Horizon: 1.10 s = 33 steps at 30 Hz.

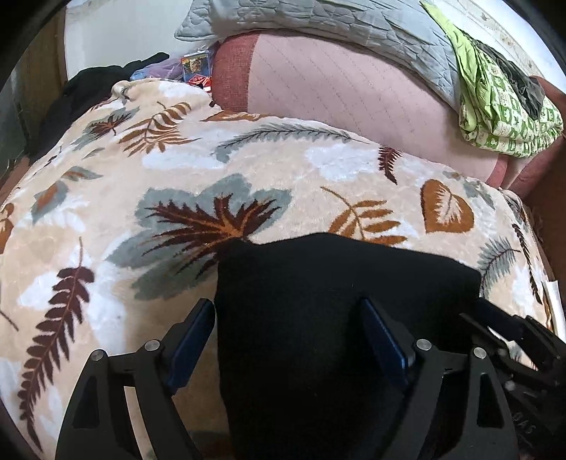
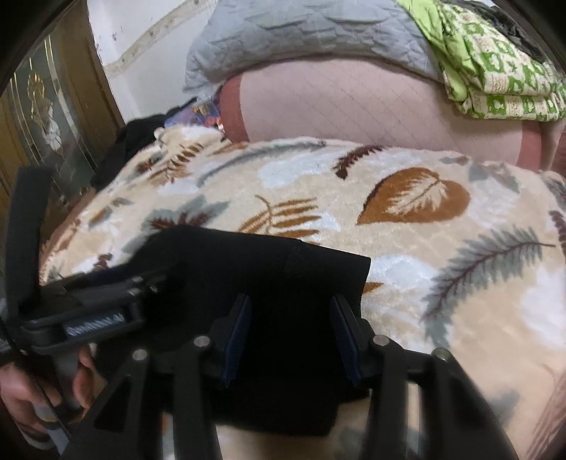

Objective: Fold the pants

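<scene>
Cream plush blanket w/ brown and grey leaf print (image 1: 116, 198) covers the bed, where black folded fabric pants (image 1: 318, 300) lie at its near edge. Left gripper (image 1: 288, 331) spread wide, one finger on the pants, the other just beside them on the blanket; right gripper (image 2: 290, 334) narrower but parted, over the pants. Beyond: pink quilted mattress (image 1: 336, 92), grey quilted cover (image 2: 300, 32), green-and-white patterned cloth (image 2: 495, 67).

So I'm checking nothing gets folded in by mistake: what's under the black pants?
The black pants lie on a leaf-print blanket, which shows all around them. Whatever sits directly beneath the pants is covered and cannot be seen.
</scene>
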Each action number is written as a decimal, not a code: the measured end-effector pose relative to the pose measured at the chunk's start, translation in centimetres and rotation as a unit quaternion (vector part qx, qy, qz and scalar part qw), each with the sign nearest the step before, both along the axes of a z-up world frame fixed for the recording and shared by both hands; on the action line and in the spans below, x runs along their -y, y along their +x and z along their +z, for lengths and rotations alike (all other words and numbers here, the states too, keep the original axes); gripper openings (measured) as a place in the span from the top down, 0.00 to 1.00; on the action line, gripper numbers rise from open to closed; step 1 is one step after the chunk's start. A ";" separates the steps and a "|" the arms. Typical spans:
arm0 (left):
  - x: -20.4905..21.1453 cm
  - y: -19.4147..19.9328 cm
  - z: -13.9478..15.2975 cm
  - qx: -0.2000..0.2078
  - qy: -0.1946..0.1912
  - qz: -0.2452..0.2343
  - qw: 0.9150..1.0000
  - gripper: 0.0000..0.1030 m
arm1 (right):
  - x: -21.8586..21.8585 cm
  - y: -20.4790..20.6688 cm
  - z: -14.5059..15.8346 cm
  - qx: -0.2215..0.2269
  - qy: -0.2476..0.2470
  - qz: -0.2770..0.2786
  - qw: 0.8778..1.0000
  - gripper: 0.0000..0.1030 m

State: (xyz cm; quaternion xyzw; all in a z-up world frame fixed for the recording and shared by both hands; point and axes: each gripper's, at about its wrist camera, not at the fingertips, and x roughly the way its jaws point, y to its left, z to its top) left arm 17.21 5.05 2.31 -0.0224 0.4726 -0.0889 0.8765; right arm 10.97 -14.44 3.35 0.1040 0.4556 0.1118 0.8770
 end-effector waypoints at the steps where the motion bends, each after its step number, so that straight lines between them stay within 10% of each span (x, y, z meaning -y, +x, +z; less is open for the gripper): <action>1: 0.0 -0.4 0.3 0.000 0.003 0.002 1.000 0.18 | 0.0 -0.5 0.6 0.005 0.005 -0.002 1.000 0.53; 33: -3.3 -18.5 9.4 0.129 0.030 0.031 0.991 0.16 | -1.4 -10.1 8.0 0.075 -0.001 -0.018 0.997 0.25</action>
